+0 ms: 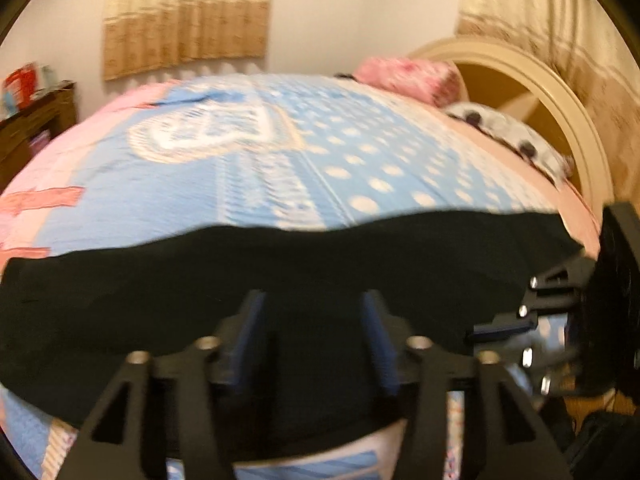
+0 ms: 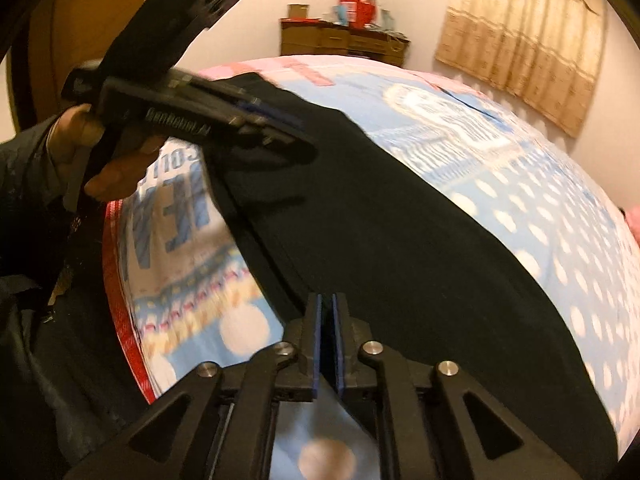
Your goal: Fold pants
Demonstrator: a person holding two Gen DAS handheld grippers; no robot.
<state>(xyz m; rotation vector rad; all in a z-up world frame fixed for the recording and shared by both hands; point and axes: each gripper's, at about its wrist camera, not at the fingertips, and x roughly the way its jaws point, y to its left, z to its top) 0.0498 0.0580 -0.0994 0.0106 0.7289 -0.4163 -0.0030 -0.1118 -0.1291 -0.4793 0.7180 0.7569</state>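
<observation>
Black pants (image 2: 400, 240) pinched in right claw (image 2: 328, 340), under parted left claw (image 1: 314, 340)

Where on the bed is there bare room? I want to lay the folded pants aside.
Free: the wide blue quilt between the black pants and the pillows by the headboard. Crowded: the near edge, where the pants, the left gripper and the right gripper sit.

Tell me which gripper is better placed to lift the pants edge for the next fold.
Right. The right gripper looks pinched on the pants edge; the left gripper is open above the fabric.
</observation>
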